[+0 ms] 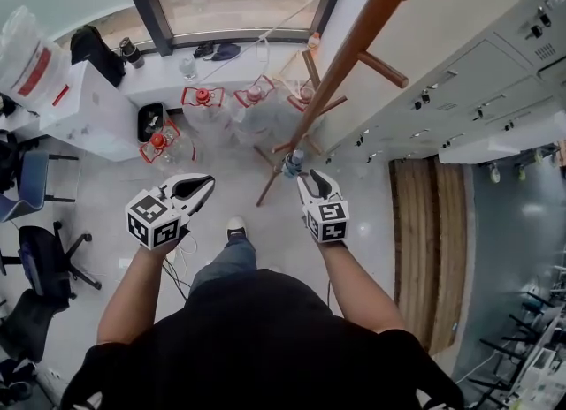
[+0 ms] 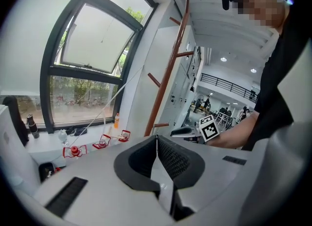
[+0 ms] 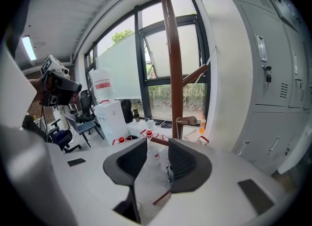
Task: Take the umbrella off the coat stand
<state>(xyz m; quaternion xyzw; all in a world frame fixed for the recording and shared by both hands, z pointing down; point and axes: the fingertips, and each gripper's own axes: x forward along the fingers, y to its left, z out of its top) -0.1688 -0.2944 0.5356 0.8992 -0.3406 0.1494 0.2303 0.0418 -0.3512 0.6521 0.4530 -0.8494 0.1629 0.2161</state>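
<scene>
**Right gripper (image 1: 309, 178) gaping and empty, left gripper (image 1: 209, 182) pressed together on nothing; umbrella low at the stand's foot**

The umbrella (image 1: 294, 163) appears to be the small blue-grey bundle at the bottom of the coat stand (image 1: 354, 46), where the brown pole meets its splayed legs. It is too small to tell whether it hangs from something there or rests on the floor. It sits just ahead of the right gripper's wide-spread jaws, and neither pad touches it.

Folded short like this, it is probably light, with a stiff core of shaft and ribs under loose, slippery cloth. A pinch on the cloth alone would likely bunch and slide. The safer hold is square across the middle of the bundle, or on the handle if one shows, where the pads meet something firm. The legs crowd the spot, so the jaws should come in between them.

The left gripper hangs well apart to the left. Beyond the stand, clear red-capped jugs (image 1: 202, 99) stand by the window.
</scene>
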